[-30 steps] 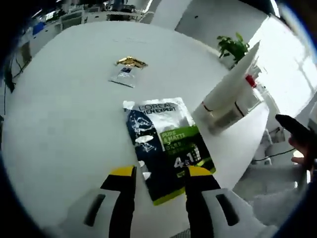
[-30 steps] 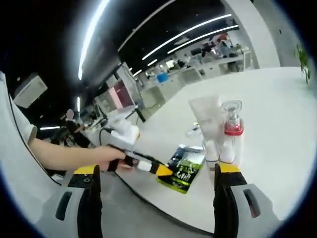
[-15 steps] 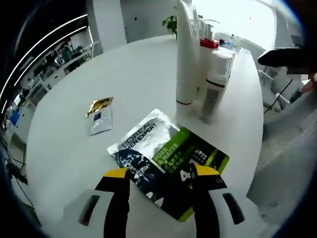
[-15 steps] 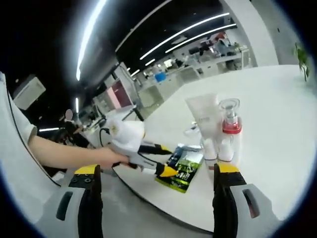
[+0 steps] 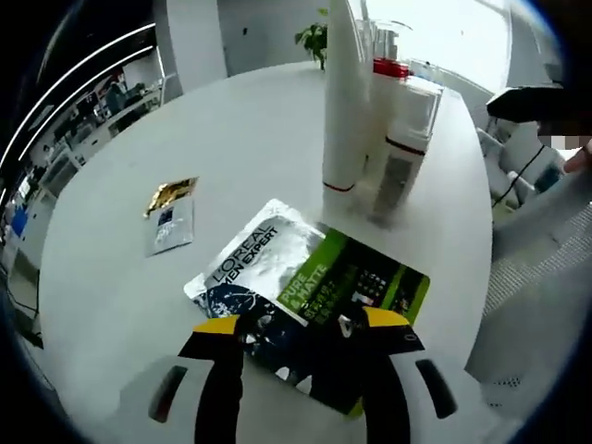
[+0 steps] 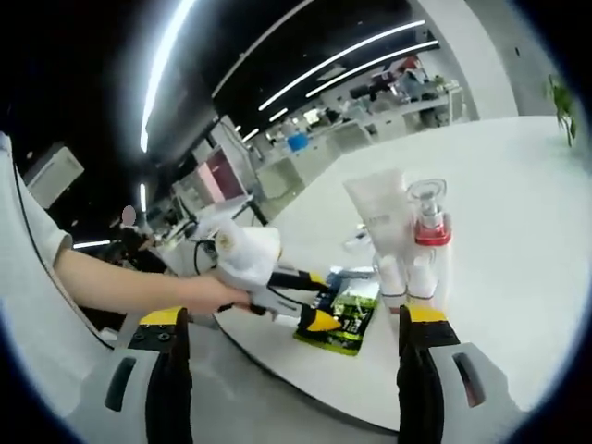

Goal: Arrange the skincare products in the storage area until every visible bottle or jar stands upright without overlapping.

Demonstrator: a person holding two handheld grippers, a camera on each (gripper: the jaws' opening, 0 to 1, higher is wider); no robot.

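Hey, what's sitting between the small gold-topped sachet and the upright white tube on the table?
In the left gripper view, the L'Oreal sachet lies flat in the lower part of that stretch. Otherwise bare white table runs between the small sachet and the white tube.

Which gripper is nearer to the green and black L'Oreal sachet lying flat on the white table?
Left. The left gripper has its open jaws over the sachet edge; the right gripper is open, back off the table edge.
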